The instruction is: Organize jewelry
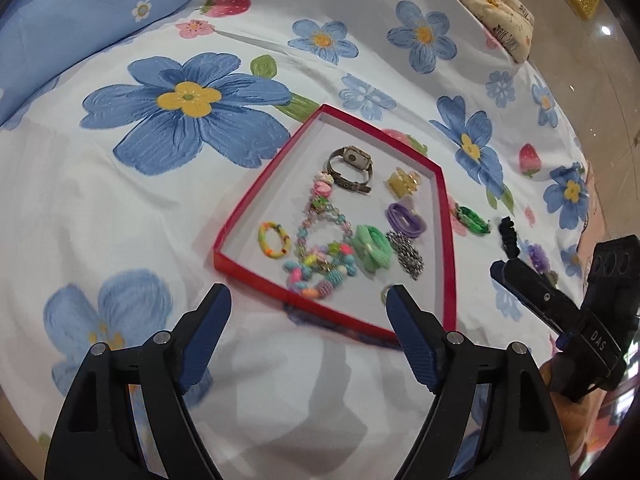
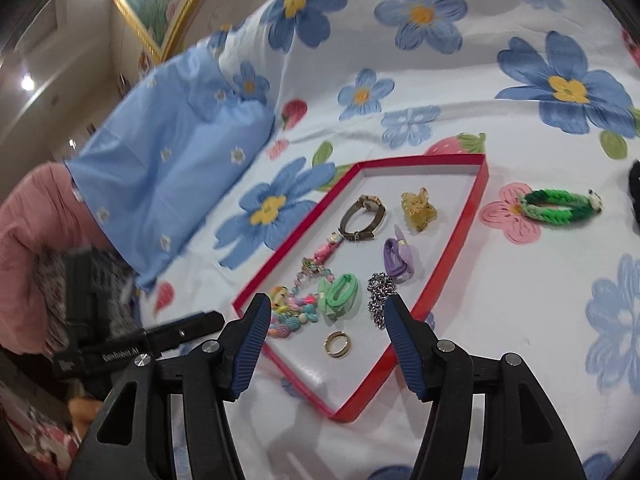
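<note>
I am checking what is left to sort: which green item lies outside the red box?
The braided dark-and-light green loom bracelet, on the bedsheet beside the red box. The pale green hair tie lies inside.

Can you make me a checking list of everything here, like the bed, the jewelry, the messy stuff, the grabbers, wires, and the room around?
Surface: flowered bedsheet.
Job's things: red tray holds a watch, yellow claw clip, purple hair tie, green hair tie, silver chain, bead bracelets, gold ring. Green braided bracelet and black scrunchie lie outside.
Clutter: blue pillow.
Grippers: left gripper and right gripper open, empty.
Cables: nothing seen.
Surroundings: gold-framed picture.
</note>
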### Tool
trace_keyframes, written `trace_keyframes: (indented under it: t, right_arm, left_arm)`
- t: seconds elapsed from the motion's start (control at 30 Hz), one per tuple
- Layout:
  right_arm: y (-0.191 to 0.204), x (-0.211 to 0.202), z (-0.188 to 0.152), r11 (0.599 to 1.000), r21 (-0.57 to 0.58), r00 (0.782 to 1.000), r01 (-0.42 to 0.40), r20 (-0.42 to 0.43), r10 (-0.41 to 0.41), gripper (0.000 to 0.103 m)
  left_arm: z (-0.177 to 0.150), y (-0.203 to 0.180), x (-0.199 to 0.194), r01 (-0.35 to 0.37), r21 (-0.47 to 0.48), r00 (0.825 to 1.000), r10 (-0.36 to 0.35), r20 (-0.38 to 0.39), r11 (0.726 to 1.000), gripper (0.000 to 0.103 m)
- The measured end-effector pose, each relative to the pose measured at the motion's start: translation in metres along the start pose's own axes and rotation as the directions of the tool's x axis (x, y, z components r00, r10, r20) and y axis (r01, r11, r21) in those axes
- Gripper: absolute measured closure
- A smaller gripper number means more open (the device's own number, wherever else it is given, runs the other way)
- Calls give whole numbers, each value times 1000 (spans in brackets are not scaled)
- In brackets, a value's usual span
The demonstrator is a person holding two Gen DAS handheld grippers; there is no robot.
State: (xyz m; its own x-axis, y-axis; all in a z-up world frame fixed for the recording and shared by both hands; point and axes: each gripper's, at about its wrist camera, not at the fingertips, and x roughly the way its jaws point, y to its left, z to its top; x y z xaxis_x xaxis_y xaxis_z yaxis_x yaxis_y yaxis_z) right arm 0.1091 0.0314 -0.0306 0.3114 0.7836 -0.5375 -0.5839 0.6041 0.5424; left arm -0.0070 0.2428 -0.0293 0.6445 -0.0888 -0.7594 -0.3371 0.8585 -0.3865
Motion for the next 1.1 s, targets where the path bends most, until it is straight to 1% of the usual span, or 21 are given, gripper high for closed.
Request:
trace_keyframes:
  t: [0.1, 0.2, 0.3, 0.4, 0.5, 0.53, 0.6, 0.63, 0.67, 0.7, 0.77, 0.87, 0.97, 1.1]
  right_arm:
    - [1, -13, -5, 1000, 10, 999, -10, 32, 10, 41]
    - [1, -23, -11, 1000, 20, 999, -13, 51, 12, 36]
    - [4, -31, -17, 1000, 13, 998, -13, 56, 12, 35]
    - [13, -39, -19, 999, -29, 998, 17, 56, -15, 33]
    - [27, -53, -12, 993, -99, 995, 69, 75, -61, 25]
    - [34, -60, -6, 987, -133, 993, 91, 85, -80, 20]
    - [46, -74, 5, 976, -188, 989, 114, 116, -93, 14]
    - [50, -79, 8, 971, -205, 987, 119, 131, -93, 7]
    - [55, -86, 13, 966, -226, 984, 127, 148, -95, 0]
    - [58, -90, 16, 961, -239, 982, 136, 159, -99, 0]
    - [61, -95, 18, 954, -257, 977, 154, 186, -108, 0]
    - [58, -89, 11, 947, -253, 966, 201, 210, -149, 0]
    - [48, -76, -5, 954, -232, 971, 193, 187, -151, 0]
    - [35, -58, -24, 956, -210, 974, 206, 136, -180, 0]
  left_arm:
    - [-9, -4, -9, 0, -7, 1000, 0, 12, 1000, 23]
    - [-18, -9, -17, 2, -6, 1000, -1, 18, 1000, 23]
    - [-25, -15, -25, -21, 13, 999, 21, 26, 1000, 22]
    - [-27, -22, -34, -41, 50, 999, 39, 37, 998, 23]
    - [-24, -33, -49, -71, 112, 996, 64, 70, 991, 22]
    - [-22, -38, -56, -81, 134, 994, 69, 90, 988, 21]
    - [-18, -45, -69, -103, 166, 988, 81, 133, 981, 11]
    - [-17, -48, -74, -118, 179, 983, 90, 161, 977, 2]
    - [-15, -49, -78, -135, 186, 978, 101, 184, 973, 0]
    - [-15, -52, -79, -161, 195, 971, 120, 208, 967, 0]
    - [-14, -52, -75, -198, 205, 964, 152, 219, 958, 0]
    - [-19, -48, -65, -217, 189, 962, 177, 208, 958, 0]
    - [-26, -42, -54, -222, 168, 963, 189, 192, 960, 0]
    - [-41, -38, -47, -265, 162, 951, 230, 207, 951, 0]
